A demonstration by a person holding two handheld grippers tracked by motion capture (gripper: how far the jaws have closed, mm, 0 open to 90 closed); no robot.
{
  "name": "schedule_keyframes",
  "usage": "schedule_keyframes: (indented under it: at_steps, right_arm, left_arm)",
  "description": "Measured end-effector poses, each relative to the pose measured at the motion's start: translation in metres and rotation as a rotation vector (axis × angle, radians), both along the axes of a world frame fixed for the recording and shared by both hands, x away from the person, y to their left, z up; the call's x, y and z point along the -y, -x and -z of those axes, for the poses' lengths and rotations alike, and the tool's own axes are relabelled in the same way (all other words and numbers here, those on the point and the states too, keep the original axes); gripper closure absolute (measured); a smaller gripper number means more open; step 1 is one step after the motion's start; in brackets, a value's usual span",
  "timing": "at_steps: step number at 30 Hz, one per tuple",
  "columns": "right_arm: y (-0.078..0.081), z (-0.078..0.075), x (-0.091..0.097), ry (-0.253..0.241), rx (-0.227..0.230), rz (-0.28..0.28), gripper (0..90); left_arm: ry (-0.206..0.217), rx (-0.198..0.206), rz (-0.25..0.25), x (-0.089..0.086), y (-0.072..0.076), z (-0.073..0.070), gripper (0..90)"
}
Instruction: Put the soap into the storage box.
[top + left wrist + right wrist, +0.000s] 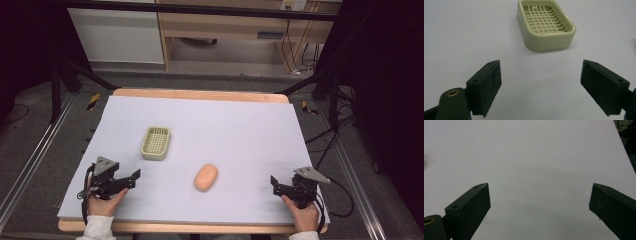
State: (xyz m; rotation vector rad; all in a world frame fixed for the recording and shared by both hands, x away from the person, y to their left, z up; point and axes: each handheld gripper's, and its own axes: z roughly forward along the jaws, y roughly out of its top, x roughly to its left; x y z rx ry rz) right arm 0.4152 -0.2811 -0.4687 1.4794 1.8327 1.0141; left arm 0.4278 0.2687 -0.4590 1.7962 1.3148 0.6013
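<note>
pale green soap dish (546,23) shows no readable writing.

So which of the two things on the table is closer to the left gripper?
The pale green slotted tray; it lies just ahead of the left gripper, while the orange oval soap lies further right, mid-table.

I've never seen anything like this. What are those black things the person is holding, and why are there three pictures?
No robot here: a person holds a hand-held gripper in each hand, the left hand-held gripper and the right hand-held gripper. Each has two black jaws, standing wide open with nothing between them. The high view looks down on the white table. The other two pictures come from cameras riding on each gripper. On the table lie a pale green soap dish, with nothing in it, and a peach-coloured soap bar.
</note>
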Motion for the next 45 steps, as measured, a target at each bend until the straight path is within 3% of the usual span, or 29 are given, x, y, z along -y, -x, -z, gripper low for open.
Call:
schedule_keyframes:
  at_steps: [23, 37, 45]
  right_arm:
    - [-0.001, 0.002, -0.002, 0.018, -0.037, -0.005, 5.3]
    - [-0.001, 0.002, -0.003, 0.019, -0.041, -0.008, 5.2]
    - [-0.001, 0.002, -0.004, 0.024, -0.038, -0.011, 5.2]
  left_arm:
    - [-0.045, 0.03, 0.071, 0.039, 0.009, -0.009, 16.3]
    - [-0.047, 0.028, 0.118, 0.058, 0.011, -0.014, 17.1]
    - [-0.024, 0.024, 0.141, 0.069, 0.012, -0.017, 18.2]
